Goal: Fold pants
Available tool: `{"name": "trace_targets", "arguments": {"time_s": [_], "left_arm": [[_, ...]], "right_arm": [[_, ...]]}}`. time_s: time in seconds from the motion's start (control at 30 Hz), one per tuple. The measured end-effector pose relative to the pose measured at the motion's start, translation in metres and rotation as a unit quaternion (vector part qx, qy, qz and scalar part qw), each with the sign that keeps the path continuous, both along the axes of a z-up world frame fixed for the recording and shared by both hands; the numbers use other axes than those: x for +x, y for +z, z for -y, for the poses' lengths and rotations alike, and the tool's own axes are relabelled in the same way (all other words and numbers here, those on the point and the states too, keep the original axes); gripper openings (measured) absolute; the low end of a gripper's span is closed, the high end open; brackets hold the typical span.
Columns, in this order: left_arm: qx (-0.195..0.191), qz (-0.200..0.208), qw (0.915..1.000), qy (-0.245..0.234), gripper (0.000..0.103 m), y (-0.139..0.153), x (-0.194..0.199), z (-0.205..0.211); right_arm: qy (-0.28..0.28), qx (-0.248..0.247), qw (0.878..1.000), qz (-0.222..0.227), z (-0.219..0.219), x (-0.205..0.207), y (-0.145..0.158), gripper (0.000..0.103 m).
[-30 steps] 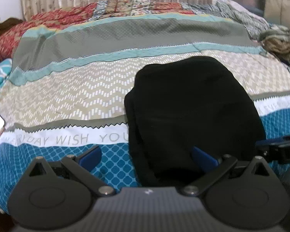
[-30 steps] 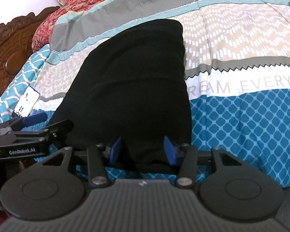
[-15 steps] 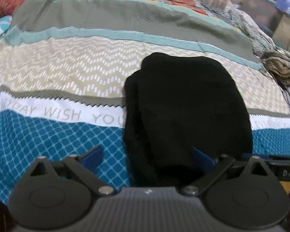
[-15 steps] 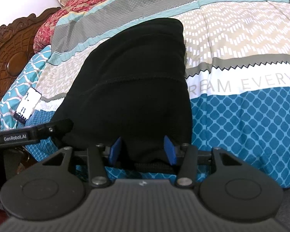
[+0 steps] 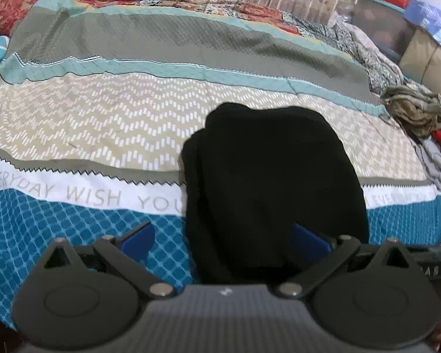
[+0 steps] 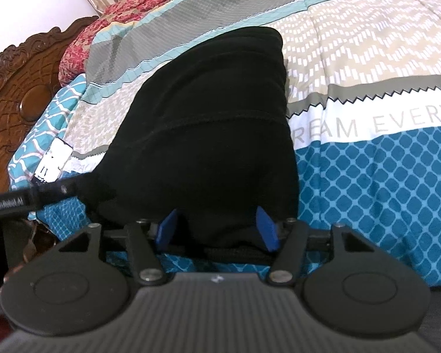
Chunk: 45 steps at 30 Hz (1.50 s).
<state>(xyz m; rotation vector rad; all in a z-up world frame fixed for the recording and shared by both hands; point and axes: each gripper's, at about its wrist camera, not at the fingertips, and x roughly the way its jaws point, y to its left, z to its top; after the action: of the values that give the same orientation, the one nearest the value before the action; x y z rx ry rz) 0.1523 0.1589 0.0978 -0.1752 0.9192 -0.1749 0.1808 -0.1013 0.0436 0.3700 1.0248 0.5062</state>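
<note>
The black pants (image 5: 273, 182) lie folded into a compact bundle on the patterned bedspread (image 5: 103, 129); they also show in the right wrist view (image 6: 208, 135). My left gripper (image 5: 223, 238) is open wide at the bundle's near edge, with the cloth between its blue pads (image 5: 136, 239). My right gripper (image 6: 217, 229) is open, its blue pads (image 6: 266, 229) on either side of the bundle's near edge without pinching it. The left gripper's side also shows in the right wrist view (image 6: 29, 198).
A phone (image 6: 54, 163) lies on the bed to the left. A carved wooden headboard (image 6: 17, 88) stands at the far left. A heap of clothes (image 5: 417, 114) sits at the bed's right side, with boxes (image 5: 397, 23) behind it.
The left wrist view has swung and tilted, with the bundle shifting in frame. The right gripper has stayed in place. Both grippers keep the same opening.
</note>
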Motion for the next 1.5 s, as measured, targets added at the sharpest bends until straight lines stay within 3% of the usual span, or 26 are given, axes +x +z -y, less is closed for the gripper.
{"name": "trace_targets", "arguments": {"time_s": [0.07, 0.17, 0.33, 0.47, 0.67, 0.8, 0.87, 0.97, 1.0, 1.03, 1.1, 1.17, 1.33, 1.5], "left_arm": [[-0.01, -0.001, 0.9999, 0.01, 0.103, 0.002, 0.007, -0.009], [-0.048, -0.014, 0.9985, 0.022, 0.103, 0.001, 0.02, -0.025], [-0.113, -0.03, 0.9929, 0.023, 0.103, -0.008, 0.039, -0.042], [-0.143, -0.059, 0.9875, 0.029, 0.103, -0.028, 0.058, -0.046], [-0.242, -0.125, 0.9615, 0.035, 0.103, -0.067, 0.078, -0.041], [-0.228, -0.115, 0.9667, 0.005, 0.103, -0.071, 0.078, -0.019], [-0.223, -0.114, 0.9681, -0.009, 0.102, -0.07, 0.077, -0.01], [-0.185, -0.11, 0.9765, -0.011, 0.083, -0.065, 0.078, 0.002], [-0.182, -0.11, 0.977, -0.012, 0.069, -0.062, 0.079, 0.004], [-0.182, -0.11, 0.977, -0.012, 0.059, -0.058, 0.079, 0.004], [-0.179, -0.101, 0.9786, -0.014, 0.049, -0.045, 0.079, 0.005], [-0.179, -0.08, 0.9803, -0.025, 0.048, -0.029, 0.078, 0.007], [-0.156, 0.007, 0.986, -0.057, 0.048, 0.023, 0.103, 0.014], [-0.119, 0.072, 0.9885, -0.06, 0.048, 0.061, 0.179, 0.022]], "right_arm": [[0.005, 0.007, 1.0, 0.0, 0.0, 0.0, 0.0, 0.071], [0.004, 0.013, 1.0, 0.006, 0.001, -0.001, 0.002, 0.071], [-0.025, 0.064, 0.995, 0.068, 0.025, -0.007, 0.023, 0.071], [-0.055, 0.054, 0.995, 0.066, 0.043, 0.003, 0.021, 0.071], [-0.083, 0.078, 0.993, 0.04, 0.061, 0.025, 0.005, 0.071], [-0.071, 0.094, 0.993, 0.029, 0.056, 0.044, -0.002, 0.072], [-0.064, 0.108, 0.992, 0.023, 0.051, 0.054, -0.009, 0.079], [-0.064, 0.15, 0.987, -0.014, 0.045, 0.064, -0.02, 0.075], [-0.062, 0.152, 0.986, -0.016, 0.041, 0.063, -0.018, 0.071], [-0.052, 0.136, 0.989, -0.006, 0.035, 0.061, -0.012, 0.066], [-0.036, 0.104, 0.994, 0.022, 0.029, 0.054, 0.004, 0.053], [-0.03, 0.125, 0.991, 0.034, 0.032, 0.052, 0.021, 0.043], [-0.011, 0.11, 0.984, 0.137, 0.026, 0.064, 0.075, 0.043], [-0.018, 0.113, 0.972, 0.205, 0.022, 0.126, 0.104, 0.043]]}}
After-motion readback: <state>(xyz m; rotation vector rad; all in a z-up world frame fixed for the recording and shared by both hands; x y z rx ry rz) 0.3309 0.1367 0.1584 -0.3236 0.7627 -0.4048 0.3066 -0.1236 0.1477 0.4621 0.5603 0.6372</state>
